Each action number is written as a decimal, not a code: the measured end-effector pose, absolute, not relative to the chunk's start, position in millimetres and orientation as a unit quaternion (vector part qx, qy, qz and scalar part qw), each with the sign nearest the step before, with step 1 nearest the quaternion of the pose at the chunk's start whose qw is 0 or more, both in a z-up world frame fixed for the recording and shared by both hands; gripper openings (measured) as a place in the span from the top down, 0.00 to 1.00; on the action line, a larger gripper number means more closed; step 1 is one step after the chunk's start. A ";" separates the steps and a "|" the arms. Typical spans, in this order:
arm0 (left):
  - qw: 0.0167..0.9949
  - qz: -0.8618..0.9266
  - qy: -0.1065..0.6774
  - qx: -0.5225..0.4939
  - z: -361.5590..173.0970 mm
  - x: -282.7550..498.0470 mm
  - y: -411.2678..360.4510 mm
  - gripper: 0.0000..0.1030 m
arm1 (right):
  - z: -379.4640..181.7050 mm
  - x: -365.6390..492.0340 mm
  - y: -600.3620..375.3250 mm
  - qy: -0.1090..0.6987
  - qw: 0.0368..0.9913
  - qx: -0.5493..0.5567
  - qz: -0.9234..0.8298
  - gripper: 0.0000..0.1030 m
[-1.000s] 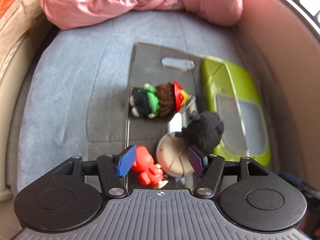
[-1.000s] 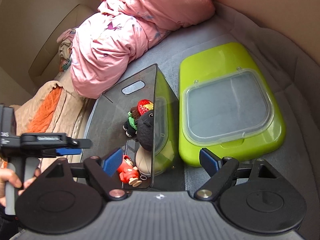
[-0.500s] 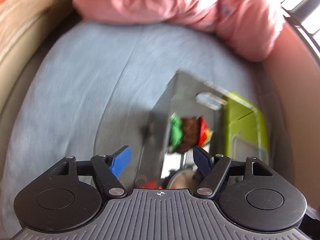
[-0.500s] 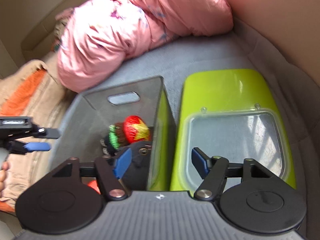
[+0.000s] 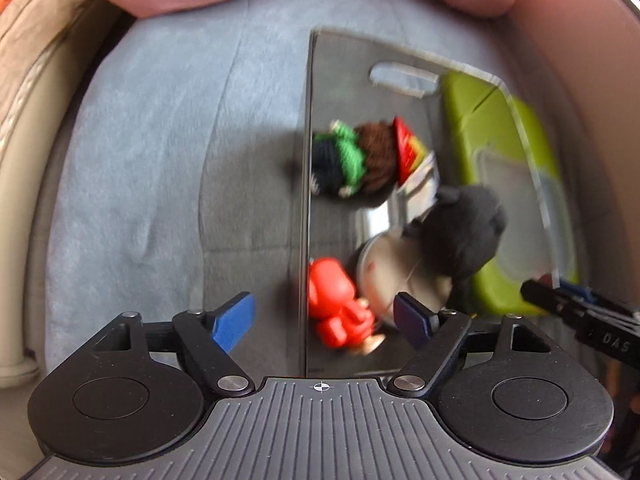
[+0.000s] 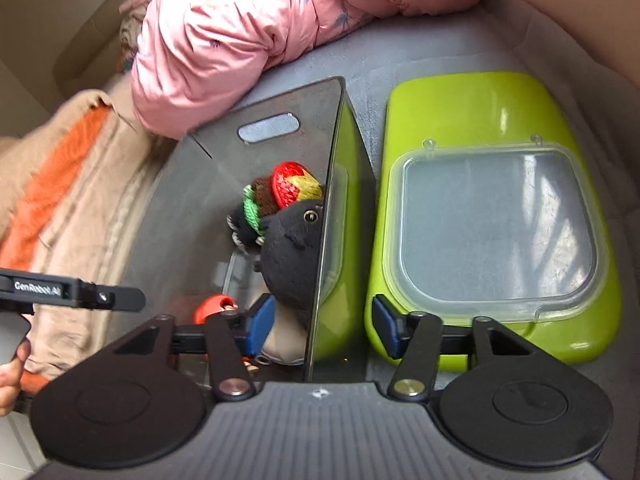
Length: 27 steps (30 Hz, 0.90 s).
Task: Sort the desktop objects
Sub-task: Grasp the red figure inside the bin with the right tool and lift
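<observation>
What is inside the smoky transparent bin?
Inside the bin: crocheted doll, black plush, red figure, round tan-and-silver object. The plush hides whatever lies beneath it.

A: Any readable text, right wrist view?

B: One item. White lettering "GenRobot.AI" on the black body of the left gripper (image 6: 72,294), at the picture's left edge. Legible in full.

A: Left wrist view?

B: White capitals "DAS" on the black body of the right gripper (image 5: 592,320), at the right edge. The body runs out of the picture there, so whether the word goes on I cannot tell.

A: Numbers, signs, labels elsewhere?

B: None legible in either view.
</observation>
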<state>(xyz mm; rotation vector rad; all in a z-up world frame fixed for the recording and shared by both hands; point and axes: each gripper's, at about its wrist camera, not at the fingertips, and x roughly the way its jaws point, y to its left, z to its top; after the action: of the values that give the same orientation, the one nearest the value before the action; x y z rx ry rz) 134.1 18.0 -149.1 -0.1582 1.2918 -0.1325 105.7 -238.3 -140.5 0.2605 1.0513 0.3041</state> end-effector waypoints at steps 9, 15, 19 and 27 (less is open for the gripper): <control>0.763 -0.056 0.638 -0.083 -171.9 122.2 35.1 0.89 | -141.5 91.7 -222.7 0.509 0.846 0.067 0.146 0.87; 0.752 -0.078 0.654 -0.026 -158.6 87.4 36.4 0.89 | -138.0 80.2 -220.4 0.519 0.837 0.039 0.168 0.87; 0.729 -0.097 0.678 -0.010 -153.9 58.6 32.6 0.89 | -134.7 56.6 -222.6 0.531 0.825 0.026 0.191 0.86; 0.715 -0.110 0.673 -0.157 -102.4 40.3 81.8 0.42 | -102.3 9.0 -230.9 0.532 0.808 -0.007 0.252 0.77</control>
<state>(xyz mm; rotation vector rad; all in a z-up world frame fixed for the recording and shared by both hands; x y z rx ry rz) 40.3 81.8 -102.4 -0.3485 1.4901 -0.2435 9.0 -230.9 -102.3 -0.0140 1.1372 0.5390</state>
